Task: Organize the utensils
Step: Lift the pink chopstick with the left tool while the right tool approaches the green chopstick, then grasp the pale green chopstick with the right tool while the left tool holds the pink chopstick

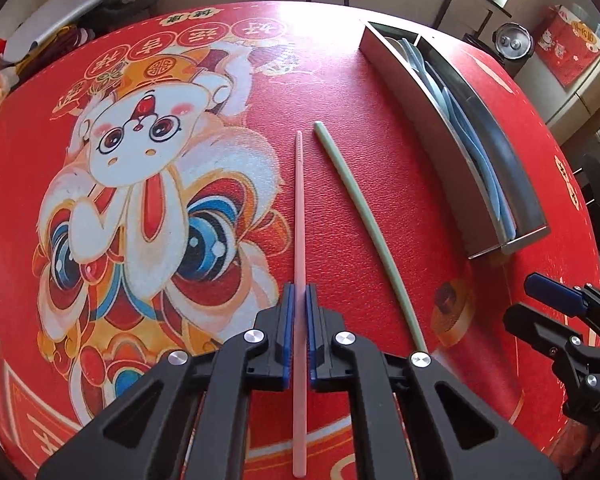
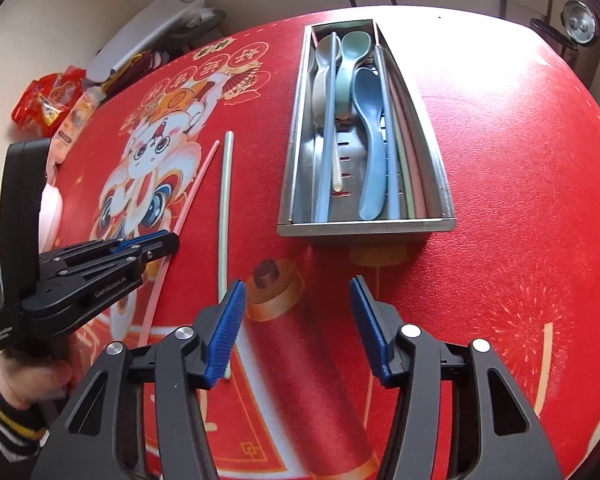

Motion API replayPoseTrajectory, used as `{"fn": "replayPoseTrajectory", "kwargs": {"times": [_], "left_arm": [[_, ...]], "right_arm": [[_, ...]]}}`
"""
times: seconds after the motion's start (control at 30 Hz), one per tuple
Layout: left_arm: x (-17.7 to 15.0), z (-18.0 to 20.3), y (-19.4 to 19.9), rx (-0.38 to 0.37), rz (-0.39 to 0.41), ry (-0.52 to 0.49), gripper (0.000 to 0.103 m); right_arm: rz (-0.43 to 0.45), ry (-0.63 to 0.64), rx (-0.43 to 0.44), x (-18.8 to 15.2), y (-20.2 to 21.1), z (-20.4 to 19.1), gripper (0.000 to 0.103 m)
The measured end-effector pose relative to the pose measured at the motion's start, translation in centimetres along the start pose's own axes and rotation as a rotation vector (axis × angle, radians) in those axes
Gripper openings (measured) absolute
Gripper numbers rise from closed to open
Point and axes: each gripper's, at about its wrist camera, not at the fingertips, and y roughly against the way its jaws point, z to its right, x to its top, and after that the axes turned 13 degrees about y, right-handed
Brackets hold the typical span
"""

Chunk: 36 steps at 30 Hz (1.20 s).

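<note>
On the red printed table mat, a pink chopstick (image 1: pixel 299 200) lies lengthwise with my left gripper (image 1: pixel 299 290) shut on it near its middle. Just right of it lies a pale green chopstick (image 1: pixel 359 200). In the right wrist view the pink chopstick (image 2: pixel 198 188) and the green chopstick (image 2: pixel 225 208) lie side by side, and the left gripper (image 2: pixel 172 240) is pinched on the pink one. My right gripper (image 2: pixel 297 284) hovers open with nothing between its fingers. The green chopstick passes under its left finger. My right gripper (image 1: pixel 520 300) also shows at the right edge of the left wrist view.
A metal utensil tray (image 2: pixel 364 228) stands beyond the right gripper, holding spoons (image 2: pixel 370 120) and several chopsticks; its wall (image 1: pixel 440 120) shows on the right in the left wrist view. Snack bags (image 2: pixel 44 100) sit at the table's left edge. A hand in a striped sleeve (image 2: pixel 16 392) holds the left gripper.
</note>
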Motion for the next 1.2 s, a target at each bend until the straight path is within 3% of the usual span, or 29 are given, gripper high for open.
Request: {"fn": "replayPoseTrajectory", "kwargs": {"times": [0.07, 0.33, 0.67, 0.93, 1.07, 1.2], "left_arm": [[0.1, -0.9, 0.2, 0.005, 0.006, 0.022, 0.006], [0.4, -4.2, 0.9, 0.007, 0.029, 0.097, 0.006], [0.6, -7.2, 1.4, -0.012, 0.046, 0.164, 0.006], [0.6, -8.6, 1.7, -0.024, 0.058, 0.202, 0.006], [0.5, -8.8, 1.7, -0.031, 0.061, 0.203, 0.006], [0.6, -9.3, 1.7, -0.056, 0.059, 0.213, 0.007]], "right_arm": [[-0.003, 0.03, 0.02, 0.3, -0.4, -0.7, 0.037], [-0.01, 0.175, 0.01, 2.7, -2.7, -4.5, 0.025], [-0.085, 0.254, -0.069, 5.9, -6.5, -7.0, 0.023], [-0.145, 0.305, -0.122, 6.1, -7.8, -8.0, 0.021], [-0.157, 0.325, -0.116, 6.0, -7.7, -8.3, 0.009], [-0.157, 0.319, -0.106, 5.5, -7.5, -8.4, 0.006]]}}
